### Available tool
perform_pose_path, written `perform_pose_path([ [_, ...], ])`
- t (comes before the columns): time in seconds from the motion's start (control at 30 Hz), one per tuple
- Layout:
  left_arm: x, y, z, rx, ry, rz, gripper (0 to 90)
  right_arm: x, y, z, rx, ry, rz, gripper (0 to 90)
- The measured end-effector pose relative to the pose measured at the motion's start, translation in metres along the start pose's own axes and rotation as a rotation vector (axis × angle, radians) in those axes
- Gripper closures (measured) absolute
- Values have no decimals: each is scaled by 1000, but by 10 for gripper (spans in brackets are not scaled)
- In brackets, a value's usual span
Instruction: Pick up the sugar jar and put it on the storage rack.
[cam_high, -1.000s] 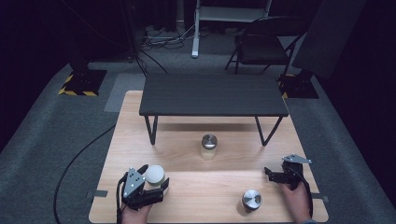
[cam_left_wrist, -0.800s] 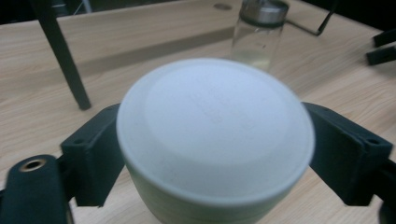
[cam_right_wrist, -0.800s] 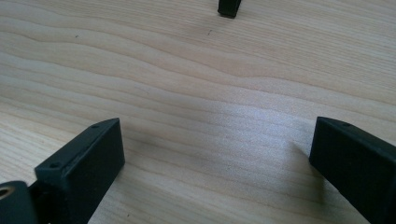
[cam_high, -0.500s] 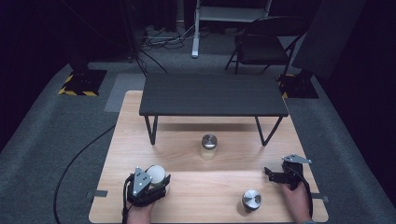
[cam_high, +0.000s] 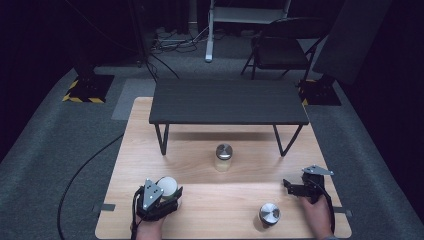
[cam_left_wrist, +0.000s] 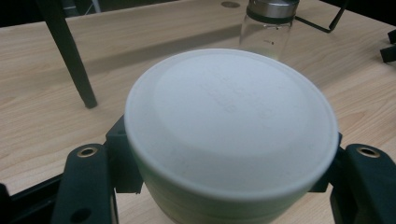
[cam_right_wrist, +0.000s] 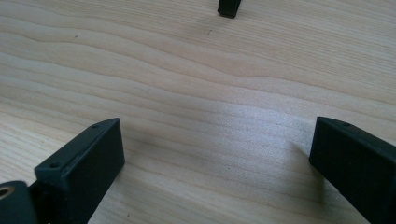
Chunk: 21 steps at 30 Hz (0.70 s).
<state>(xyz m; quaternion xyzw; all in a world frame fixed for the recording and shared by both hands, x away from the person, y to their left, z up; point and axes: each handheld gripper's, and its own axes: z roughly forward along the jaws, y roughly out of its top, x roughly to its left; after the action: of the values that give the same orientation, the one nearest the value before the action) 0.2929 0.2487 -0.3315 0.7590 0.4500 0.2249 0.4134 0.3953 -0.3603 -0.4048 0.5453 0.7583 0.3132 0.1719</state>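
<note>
The white-lidded jar (cam_left_wrist: 231, 135) was seen near the front left corner of the table (cam_high: 150, 130), pinched just under its lid by the left claw (cam_high: 162, 197), whose jaws had just been closing until they pressed on both sides of the jar. The right claw (cam_high: 300, 189) was held spread over bare wood near the right edge, with nothing between its jaws. Two metal-capped glass jars stood apart from both: one (cam_high: 223, 157) near the middle of the table, in front of the low black bench (cam_high: 227, 102), and another (cam_high: 269, 215) near the front edge. The grip appeared to be taken high on a smooth, rounded wall, so it was judged that the jar could slip or tilt if lifted quickly, or that only the lid could be caught and worked loose. A sideways swing might also have carried the jar against the bench leg (cam_left_wrist: 70, 51) or the middle glass jar (cam_left_wrist: 267, 25).
</note>
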Motion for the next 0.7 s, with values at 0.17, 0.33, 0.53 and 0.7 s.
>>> perform_pose_path([
  [0.17,-1,11,-3,5,-12,42,337,0,0,0,0,-1,1,28],
  [0.33,4,28,-6,11,-30,56,337,0,0,0,0,-2,2,28],
  [0.53,11,48,-10,24,-43,53,337,1,0,0,0,-3,3,28],
  [0.7,20,68,-12,36,-71,37,336,1,0,1,0,-8,7,28],
])
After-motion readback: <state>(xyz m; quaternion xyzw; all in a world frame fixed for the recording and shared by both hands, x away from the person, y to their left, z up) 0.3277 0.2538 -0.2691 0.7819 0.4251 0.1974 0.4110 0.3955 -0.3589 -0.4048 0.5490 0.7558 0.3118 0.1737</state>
